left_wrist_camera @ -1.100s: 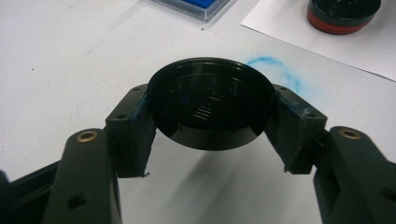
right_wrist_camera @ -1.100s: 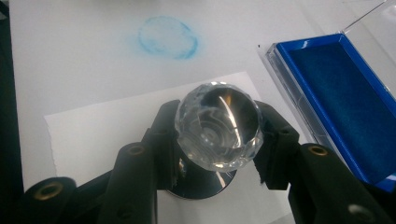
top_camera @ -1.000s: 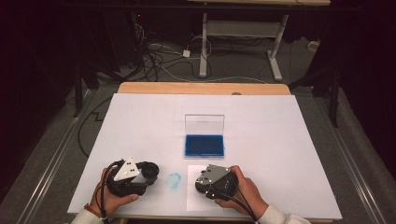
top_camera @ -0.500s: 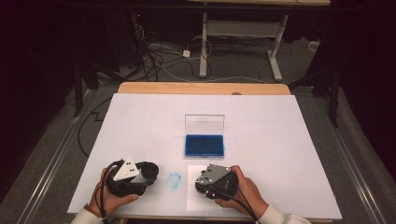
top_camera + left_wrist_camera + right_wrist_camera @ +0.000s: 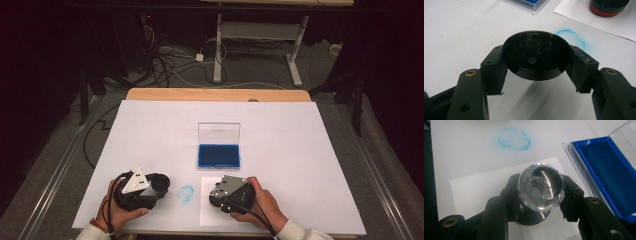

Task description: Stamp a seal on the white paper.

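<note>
My left gripper [image 5: 162, 184] [image 5: 537, 62] is shut on a flat round black cap [image 5: 537, 53], held just above the white table cover. My right gripper [image 5: 214, 196] [image 5: 540, 192] is shut on a stamp with a clear faceted knob [image 5: 540, 186]; its round base [image 5: 531, 218] rests on a white paper sheet [image 5: 481, 187] [image 5: 207, 216]. In the left gripper view the stamp's black and red base [image 5: 608, 7] stands at the top right. A blue ink ring [image 5: 186, 193] [image 5: 514, 138] [image 5: 574, 37] marks the cover between the two grippers.
An open blue ink pad [image 5: 218, 155] [image 5: 609, 172] with its clear lid [image 5: 218, 133] upright lies just beyond the paper. The white cover [image 5: 300, 150] spans the table, with its front edge close behind the hands. Cables and a desk frame [image 5: 250, 35] stand on the floor beyond.
</note>
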The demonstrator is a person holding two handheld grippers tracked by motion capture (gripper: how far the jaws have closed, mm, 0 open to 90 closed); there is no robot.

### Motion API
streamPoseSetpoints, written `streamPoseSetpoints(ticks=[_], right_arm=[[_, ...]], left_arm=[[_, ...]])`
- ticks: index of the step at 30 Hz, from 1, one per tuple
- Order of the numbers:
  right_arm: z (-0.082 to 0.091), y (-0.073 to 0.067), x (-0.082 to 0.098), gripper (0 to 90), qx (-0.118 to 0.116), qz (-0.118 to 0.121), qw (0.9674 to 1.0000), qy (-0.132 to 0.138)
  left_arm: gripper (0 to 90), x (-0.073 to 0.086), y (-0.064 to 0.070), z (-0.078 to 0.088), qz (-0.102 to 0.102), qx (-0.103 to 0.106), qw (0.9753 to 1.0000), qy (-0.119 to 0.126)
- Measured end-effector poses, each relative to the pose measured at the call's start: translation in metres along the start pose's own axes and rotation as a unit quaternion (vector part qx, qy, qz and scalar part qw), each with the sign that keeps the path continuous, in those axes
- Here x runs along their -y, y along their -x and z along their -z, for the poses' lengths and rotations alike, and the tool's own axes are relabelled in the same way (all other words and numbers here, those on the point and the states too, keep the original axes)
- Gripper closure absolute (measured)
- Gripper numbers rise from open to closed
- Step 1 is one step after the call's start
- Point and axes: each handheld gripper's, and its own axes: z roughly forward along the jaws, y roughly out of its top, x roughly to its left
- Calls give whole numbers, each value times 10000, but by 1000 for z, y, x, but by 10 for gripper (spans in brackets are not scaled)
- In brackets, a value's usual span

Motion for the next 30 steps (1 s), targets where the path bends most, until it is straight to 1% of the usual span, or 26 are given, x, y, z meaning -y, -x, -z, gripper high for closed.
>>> streamPoseSetpoints(ticks=[5,9,10,12,15,17,18,20,23,30], right_arm=[[0,2,0,572,-55,-74,10000,20],[1,8,0,573,-163,-269,9995,82],[2,9,-1,573,-151,-299,9994,111],[8,11,-2,573,-125,-294,9993,200],[18,16,-4,573,-37,-425,9983,386],[24,20,-5,572,-17,-501,9974,525],[27,21,-6,572,29,-555,9967,583],[34,23,-7,573,47,-558,9962,673],[43,27,-7,572,148,-597,9949,804],[66,39,-2,572,286,-781,9904,1106]], left_arm=[[367,0,-1,1,36,-20,10000,36],[367,0,-1,1,17,-23,10000,37],[367,0,-1,1,7,-18,10000,37],[367,0,-1,1,3,-19,10000,43],[367,0,-2,2,16,-27,10000,38],[367,0,-2,2,6,-24,10000,40],[367,0,-1,2,3,-23,10000,40],[367,0,-1,2,-2,-17,10000,39],[367,0,-1,2,-3,-15,10000,37],[367,0,-2,2,1,-8,10000,42]])
